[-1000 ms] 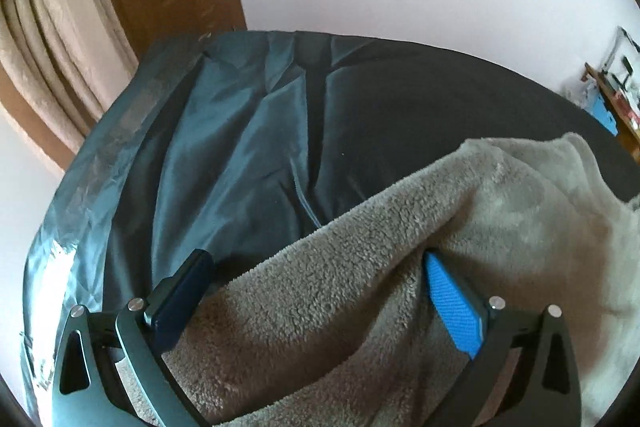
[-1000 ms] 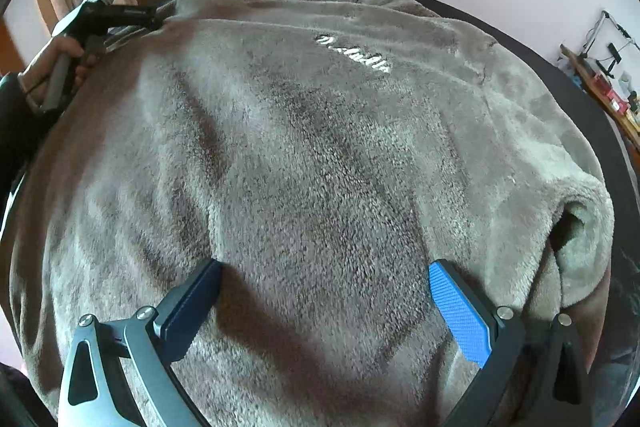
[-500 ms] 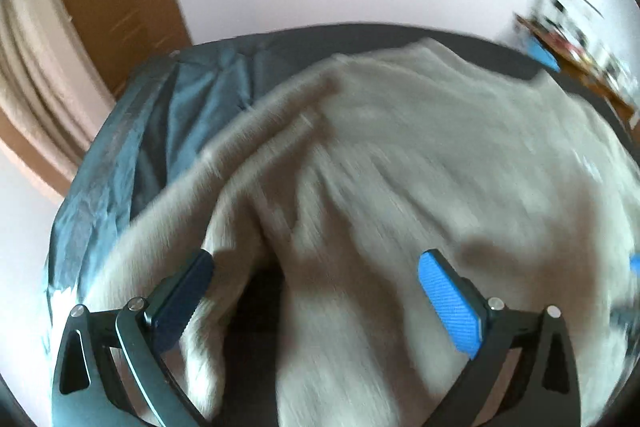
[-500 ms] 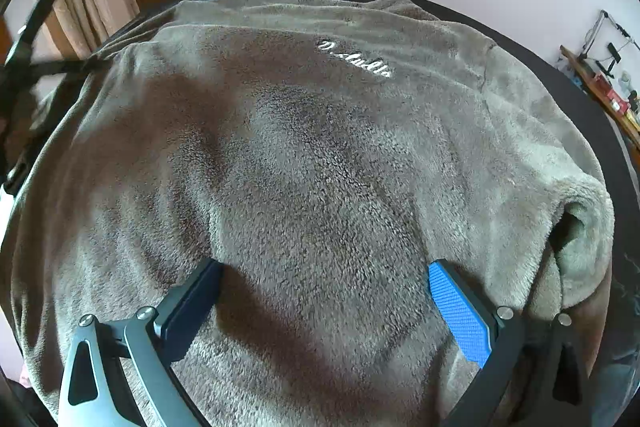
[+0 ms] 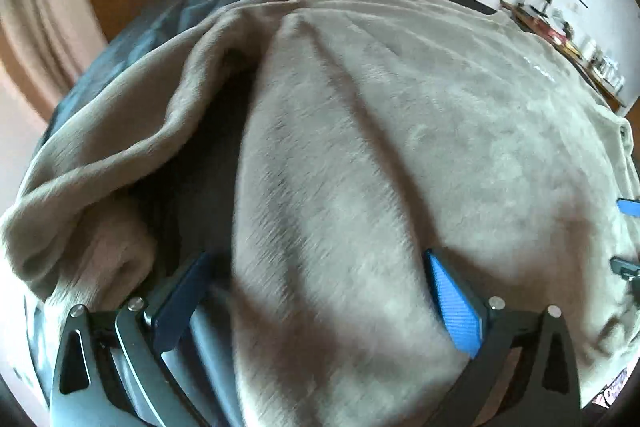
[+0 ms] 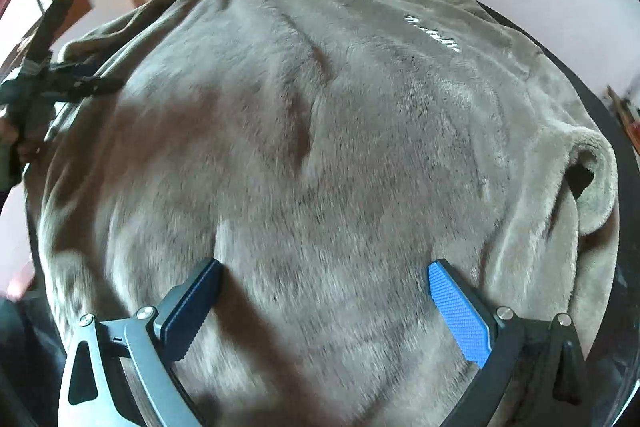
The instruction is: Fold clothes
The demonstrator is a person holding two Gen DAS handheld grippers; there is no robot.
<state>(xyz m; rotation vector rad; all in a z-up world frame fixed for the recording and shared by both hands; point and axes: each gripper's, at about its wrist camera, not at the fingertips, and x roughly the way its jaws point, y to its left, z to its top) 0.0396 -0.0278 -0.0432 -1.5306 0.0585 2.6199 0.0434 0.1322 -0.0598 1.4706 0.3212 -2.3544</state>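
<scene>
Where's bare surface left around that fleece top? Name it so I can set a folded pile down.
Little is free. A dark strip shows between the fleece top's body and its left sleeve, and wrinkled cover lies beyond that sleeve toward the curtain. In the right wrist view only a thin dark rim shows; elsewhere fleece covers everything.

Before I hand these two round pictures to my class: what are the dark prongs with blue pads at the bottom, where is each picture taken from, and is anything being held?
There is no robot here. A person holds a two-finger tool in each hand, and each tool has a wide-angle camera looking forward along its fingers, hence the round pictures. One picture comes from the left gripper, the other from the right gripper. The prongs are their fingers. Both are open and hold nothing. Below them a grey fleece garment lies spread on a dark surface, with a sleeve bunched at its left side. At the left edge of the right camera's picture, you can also see the other tool.
</scene>
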